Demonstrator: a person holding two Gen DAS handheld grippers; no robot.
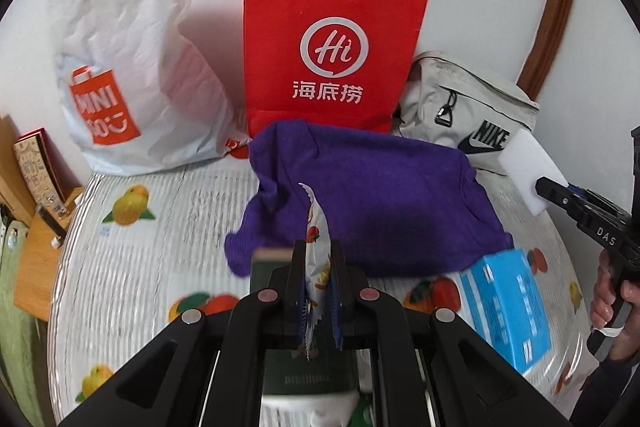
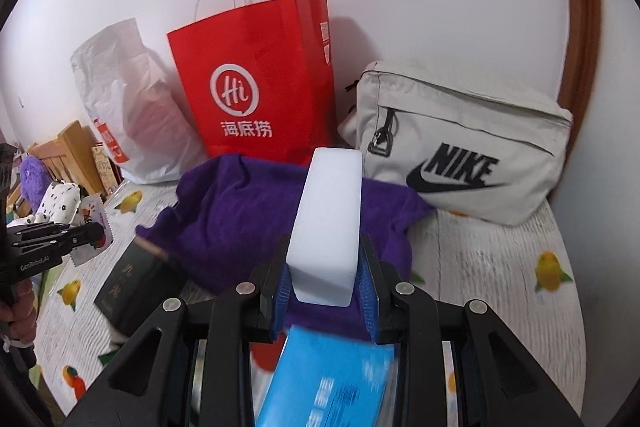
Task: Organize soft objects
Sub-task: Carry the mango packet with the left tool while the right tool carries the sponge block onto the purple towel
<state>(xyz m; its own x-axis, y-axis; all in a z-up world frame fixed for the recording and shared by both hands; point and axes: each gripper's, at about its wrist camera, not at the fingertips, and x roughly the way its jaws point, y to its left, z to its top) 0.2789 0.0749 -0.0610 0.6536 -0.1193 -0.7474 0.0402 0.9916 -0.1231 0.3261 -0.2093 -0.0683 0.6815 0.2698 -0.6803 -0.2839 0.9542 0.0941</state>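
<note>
Black left gripper (image 1: pixel 318 259) is clamped on a thin white snack sachet (image 1: pixel 318 227); the black right gripper (image 2: pixel 325 267) pinches a white foam sponge block (image 2: pixel 329 215). At twelve o'clock of both lies a crumpled purple knit cloth (image 1: pixel 380 195), with a red paper bag (image 1: pixel 332 43) standing beyond it.

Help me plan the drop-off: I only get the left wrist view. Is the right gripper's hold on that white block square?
Observer: Yes. In the right wrist view the right gripper has a blue pad pressed on each side of the white foam block.
Operator: Any other soft things I can't see?
Observer: A purple plush toy and a spotted white plush toy sit at the far left, beyond the table.
</note>
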